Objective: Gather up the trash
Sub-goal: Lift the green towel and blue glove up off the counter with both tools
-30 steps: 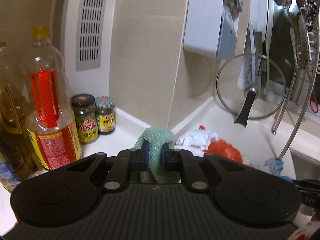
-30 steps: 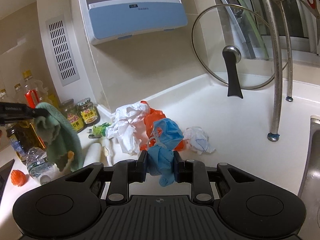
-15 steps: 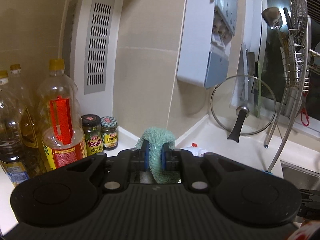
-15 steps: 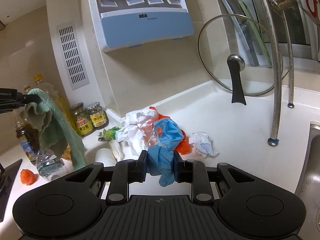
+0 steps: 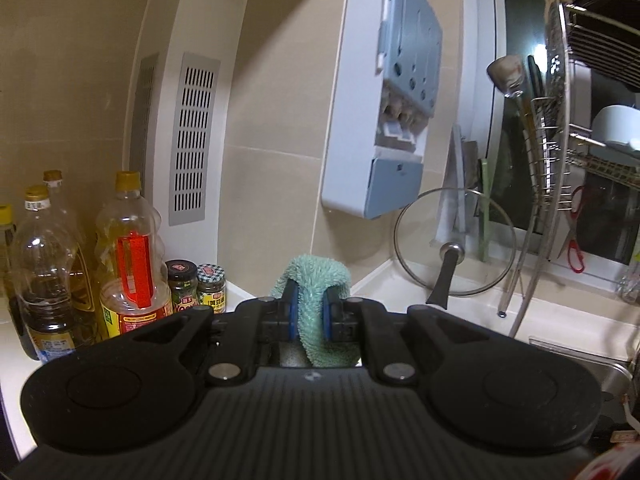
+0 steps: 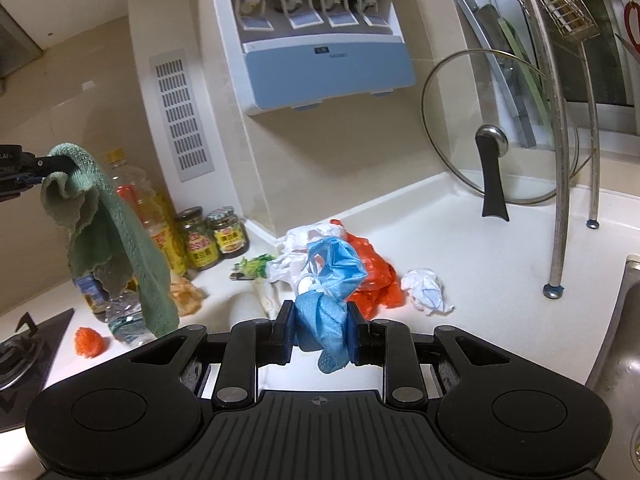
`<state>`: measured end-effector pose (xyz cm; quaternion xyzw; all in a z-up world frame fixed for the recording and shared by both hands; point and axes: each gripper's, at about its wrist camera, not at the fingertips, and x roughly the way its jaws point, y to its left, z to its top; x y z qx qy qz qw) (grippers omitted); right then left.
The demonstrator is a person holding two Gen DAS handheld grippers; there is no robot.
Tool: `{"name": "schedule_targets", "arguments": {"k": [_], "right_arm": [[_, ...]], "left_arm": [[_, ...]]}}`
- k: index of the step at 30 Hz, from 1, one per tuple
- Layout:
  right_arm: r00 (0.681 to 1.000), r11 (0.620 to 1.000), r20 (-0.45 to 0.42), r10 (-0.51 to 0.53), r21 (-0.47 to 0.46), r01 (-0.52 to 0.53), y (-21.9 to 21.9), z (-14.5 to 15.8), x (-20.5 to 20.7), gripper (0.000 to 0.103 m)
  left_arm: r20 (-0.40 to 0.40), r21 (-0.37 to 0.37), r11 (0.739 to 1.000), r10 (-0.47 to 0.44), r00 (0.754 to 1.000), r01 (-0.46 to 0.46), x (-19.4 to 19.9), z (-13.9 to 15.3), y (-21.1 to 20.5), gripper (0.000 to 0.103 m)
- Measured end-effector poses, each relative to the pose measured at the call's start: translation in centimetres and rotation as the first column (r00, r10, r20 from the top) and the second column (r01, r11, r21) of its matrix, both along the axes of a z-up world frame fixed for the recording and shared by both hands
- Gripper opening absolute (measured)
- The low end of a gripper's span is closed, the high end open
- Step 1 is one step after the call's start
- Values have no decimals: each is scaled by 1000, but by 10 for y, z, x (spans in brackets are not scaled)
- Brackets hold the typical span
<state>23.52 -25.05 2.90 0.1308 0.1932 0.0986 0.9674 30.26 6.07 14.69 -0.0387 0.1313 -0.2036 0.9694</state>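
right claw (image 6: 320, 338) clamping a blue mask (image 6: 326, 300), bunched and hanging between the pads, held clear above the tabletop (image 6: 480, 264). left claw (image 5: 310, 314) pinching a green cloth (image 5: 316, 304) tight, folded over the pads; in the right view, dangling at the far left (image 6: 108, 236), well above the tabletop and in front of the oil bottles (image 6: 132, 196).

judging progress: early going, with two pieces lifted and neither dropped anywhere yet. no bin or bag showing in either view, so no telling where these are heading.

looking outward from the mask, plenty lying uncollected on the tabletop: a white wad (image 6: 300, 248) and an orange bag (image 6: 374, 276) piled together just behind the mask, a crumpled paper (image 6: 426, 290) just beside the bag, a green scrap (image 6: 254, 266) near the jars (image 6: 212, 238), a white roll (image 6: 248, 308) close in front of the claw, some pale orange peelings (image 6: 184, 292) partly hidden behind the cloth, a crushed water bottle (image 6: 124, 316) under the cloth's hem, and a small orange lump (image 6: 90, 342) next to the stove (image 6: 28, 356).

sitting apart from the mess: glass lid (image 6: 496, 140) leaning in the corner, rack legs (image 6: 560, 184) standing by the sink (image 6: 624, 340).
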Motion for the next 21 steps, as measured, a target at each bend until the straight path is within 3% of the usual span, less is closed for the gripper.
{"name": "schedule_targets", "arguments": {"k": [11,21], "right_arm": [[993,993,3,119,9,-119,21,4,-37,26],[976,976,-25,216,2,-216,36,-3,-71,26]], "left_arm": [[-17,-34,999,6,1000,-6,-73,1,7,10],[-96,-38,999,6,995,-9,-125,-25,1,10]]}}
